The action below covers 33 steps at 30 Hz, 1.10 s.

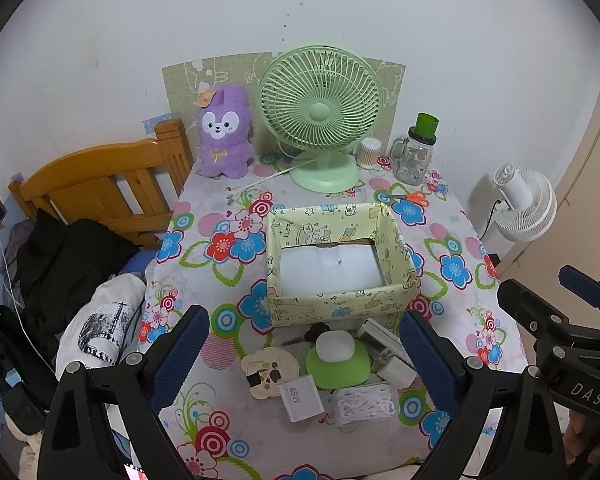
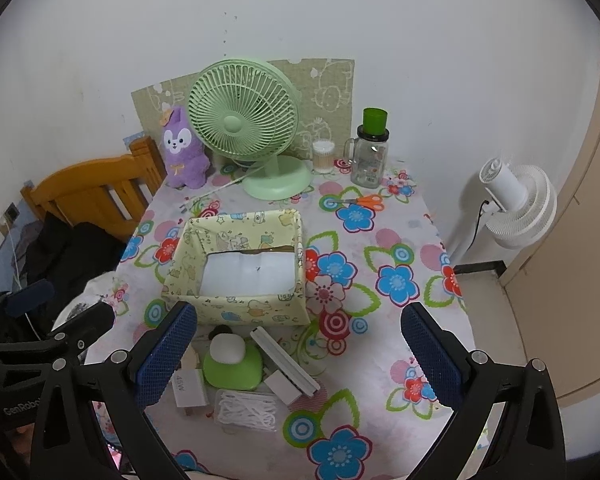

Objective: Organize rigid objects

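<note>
A yellow patterned box (image 1: 340,264) stands open near the middle of the flowered tablecloth (image 1: 452,248), its white floor bare. Just in front of it, at 6 o'clock, lies the cluster of small things: a green case (image 1: 338,364) with a white pebble-shaped piece (image 1: 335,345) on top, a white charger (image 1: 301,398), a clear box of white picks (image 1: 365,402), a long white device (image 1: 382,346), a key (image 1: 306,336) and a round beige lid (image 1: 270,370). The right wrist view hides most of that lid behind a finger (image 2: 166,354). Left gripper (image 1: 304,356) and right gripper (image 2: 298,354) both hang above the table, jaws spread wide, gripping nothing. Bare cloth lies at 3 o'clock of the box; orange scissors (image 2: 364,201) and a green fan (image 2: 246,120) sit toward 12.
</note>
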### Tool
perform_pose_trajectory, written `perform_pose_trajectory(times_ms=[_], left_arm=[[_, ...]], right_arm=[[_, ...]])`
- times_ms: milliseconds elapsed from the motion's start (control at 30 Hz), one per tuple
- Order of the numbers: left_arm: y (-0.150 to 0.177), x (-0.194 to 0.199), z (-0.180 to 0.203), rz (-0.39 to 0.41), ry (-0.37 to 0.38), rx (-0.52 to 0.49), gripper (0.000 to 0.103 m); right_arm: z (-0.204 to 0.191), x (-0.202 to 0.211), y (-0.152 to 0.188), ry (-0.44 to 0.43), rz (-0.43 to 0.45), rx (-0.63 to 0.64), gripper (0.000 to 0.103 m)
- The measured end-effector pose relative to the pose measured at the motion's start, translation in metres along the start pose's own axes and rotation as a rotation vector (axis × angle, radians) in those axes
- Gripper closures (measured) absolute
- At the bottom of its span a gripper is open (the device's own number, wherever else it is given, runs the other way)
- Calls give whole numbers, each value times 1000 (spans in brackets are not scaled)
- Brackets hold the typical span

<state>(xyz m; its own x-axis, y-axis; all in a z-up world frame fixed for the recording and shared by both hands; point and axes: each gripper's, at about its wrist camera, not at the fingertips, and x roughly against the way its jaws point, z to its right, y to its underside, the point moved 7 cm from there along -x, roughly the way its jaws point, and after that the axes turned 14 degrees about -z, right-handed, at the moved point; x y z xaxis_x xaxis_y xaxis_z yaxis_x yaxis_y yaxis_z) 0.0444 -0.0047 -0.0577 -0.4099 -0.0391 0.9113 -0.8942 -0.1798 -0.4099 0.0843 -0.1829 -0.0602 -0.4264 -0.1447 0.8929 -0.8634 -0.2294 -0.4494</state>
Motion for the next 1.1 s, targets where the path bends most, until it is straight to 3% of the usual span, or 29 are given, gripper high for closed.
perform_pose_trajectory(times_ms=[1100], left_arm=[[4, 4, -3, 8, -3, 12, 6]], right_arm=[[1, 7, -1, 21, 27, 13, 0]])
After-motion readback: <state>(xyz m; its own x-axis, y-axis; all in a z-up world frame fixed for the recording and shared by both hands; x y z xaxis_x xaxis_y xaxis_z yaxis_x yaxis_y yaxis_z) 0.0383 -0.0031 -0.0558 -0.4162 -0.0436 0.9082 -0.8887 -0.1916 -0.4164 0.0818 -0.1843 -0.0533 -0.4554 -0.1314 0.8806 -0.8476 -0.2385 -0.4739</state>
